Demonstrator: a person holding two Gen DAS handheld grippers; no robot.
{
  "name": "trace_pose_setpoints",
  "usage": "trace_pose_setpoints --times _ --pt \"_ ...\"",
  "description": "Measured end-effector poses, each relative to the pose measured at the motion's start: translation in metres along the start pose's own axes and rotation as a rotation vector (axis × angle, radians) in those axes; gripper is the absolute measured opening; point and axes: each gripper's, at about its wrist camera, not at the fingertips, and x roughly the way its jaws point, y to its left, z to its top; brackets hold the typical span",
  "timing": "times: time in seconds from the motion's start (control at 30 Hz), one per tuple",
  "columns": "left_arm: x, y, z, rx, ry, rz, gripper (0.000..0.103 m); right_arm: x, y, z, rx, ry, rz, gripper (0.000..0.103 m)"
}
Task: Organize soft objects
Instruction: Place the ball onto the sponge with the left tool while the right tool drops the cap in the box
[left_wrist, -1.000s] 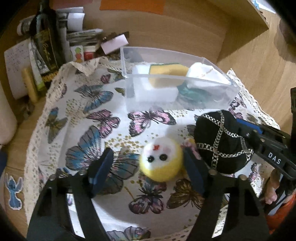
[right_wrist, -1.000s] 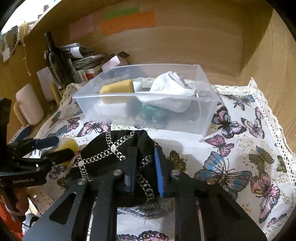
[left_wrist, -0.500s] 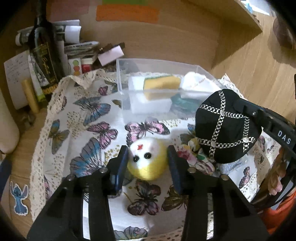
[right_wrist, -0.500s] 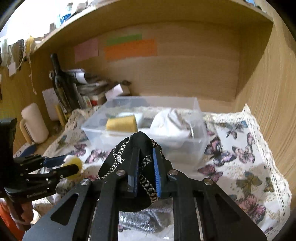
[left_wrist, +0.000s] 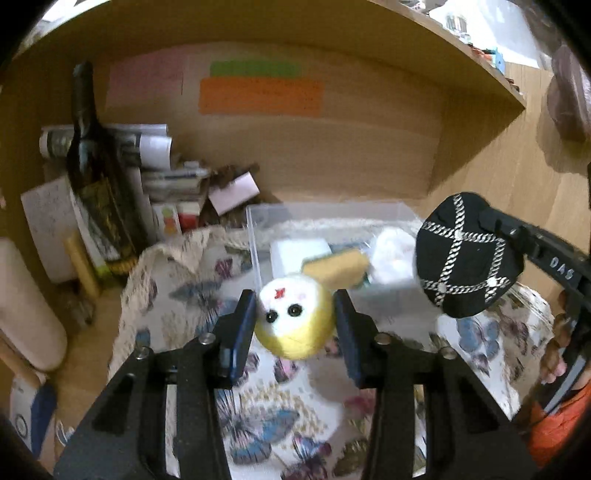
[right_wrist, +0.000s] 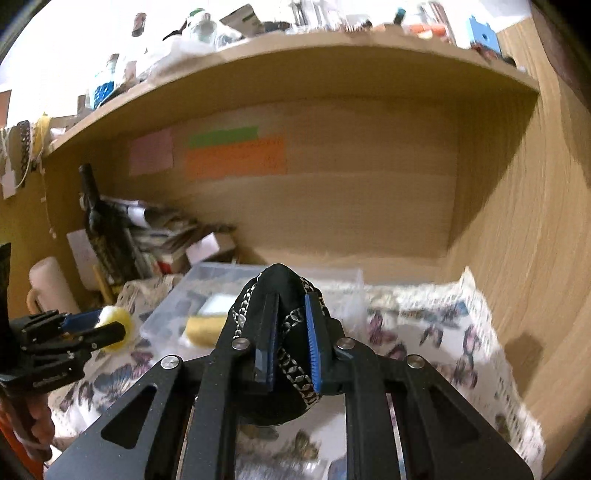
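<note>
My left gripper is shut on a yellow plush ball with a white face and holds it above the butterfly cloth. The ball also shows in the right wrist view. My right gripper is shut on a black cap with silver chain trim, lifted in the air; in the left wrist view the cap hangs at the right. A clear plastic bin behind holds a yellow sponge, a white block and a white cloth.
A dark bottle, rolled papers and boxes crowd the back left corner. A wooden back wall with coloured sticky notes and a side wall close in the nook. A shelf runs overhead.
My left gripper closed on the plush ball and lifted it off the cloth. My right gripper raised the black cap higher, toward the bin.
</note>
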Motion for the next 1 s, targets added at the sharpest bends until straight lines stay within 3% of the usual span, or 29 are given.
trace_pose_setpoints --times 0.27,0.5,0.77,1.0 --pt "0.021 0.006 0.038 -0.008 -0.01 0.002 0.042 0.021 0.002 0.034 -0.058 -0.047 -0.041 0.013" --pt "0.041 0.01 0.061 -0.003 -0.013 0.037 0.042 0.053 0.013 0.046 -0.084 -0.022 -0.059 0.012" --pt "0.081 0.012 0.075 -0.001 0.053 0.035 0.042 0.104 0.006 0.035 -0.088 0.081 -0.055 0.013" --pt "0.122 0.01 0.07 0.011 0.133 0.028 0.042 0.133 0.006 0.018 -0.087 0.177 0.007 0.013"
